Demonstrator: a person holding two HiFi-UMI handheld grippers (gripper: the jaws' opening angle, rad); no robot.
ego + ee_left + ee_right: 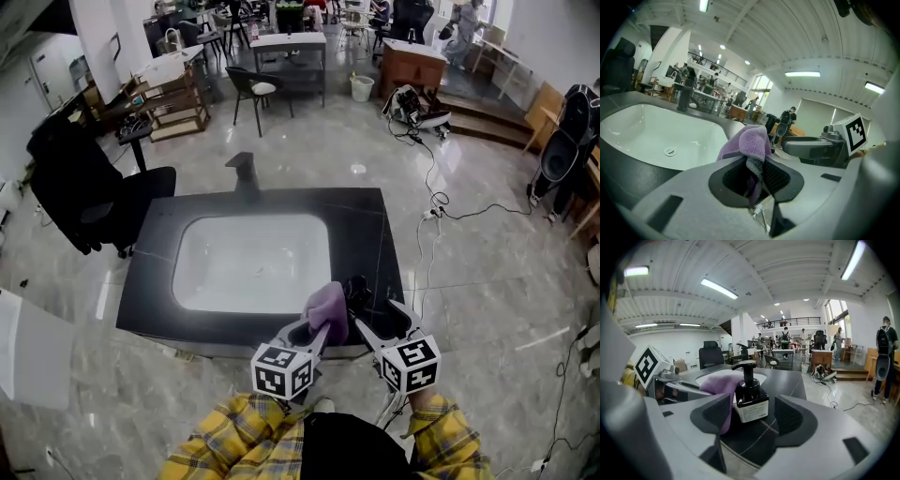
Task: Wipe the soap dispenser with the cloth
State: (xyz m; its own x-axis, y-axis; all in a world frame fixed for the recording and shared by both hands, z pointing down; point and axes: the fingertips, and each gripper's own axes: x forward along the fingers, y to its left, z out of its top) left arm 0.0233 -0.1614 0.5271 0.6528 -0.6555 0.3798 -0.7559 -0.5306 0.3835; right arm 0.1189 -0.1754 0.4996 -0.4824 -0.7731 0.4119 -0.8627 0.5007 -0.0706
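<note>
— Soap dispenser [751,397] stands on the dark tabletop [361,216] beside the sink [251,261], between the spread jaws of the right hand-held gripper [754,416], untouched.
— And the left hand-held gripper [757,177] clamps the soft purple cloth [750,140]. Bottle looks stiff, slick, tippy: grip the squat body, not the pump.

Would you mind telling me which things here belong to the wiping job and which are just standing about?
Part of the job:
- soap dispenser, standing on the counter just in front of the open right gripper
- purple cloth, clamped in the left gripper

Just there:
- sink
- faucet
- black office chair
</note>
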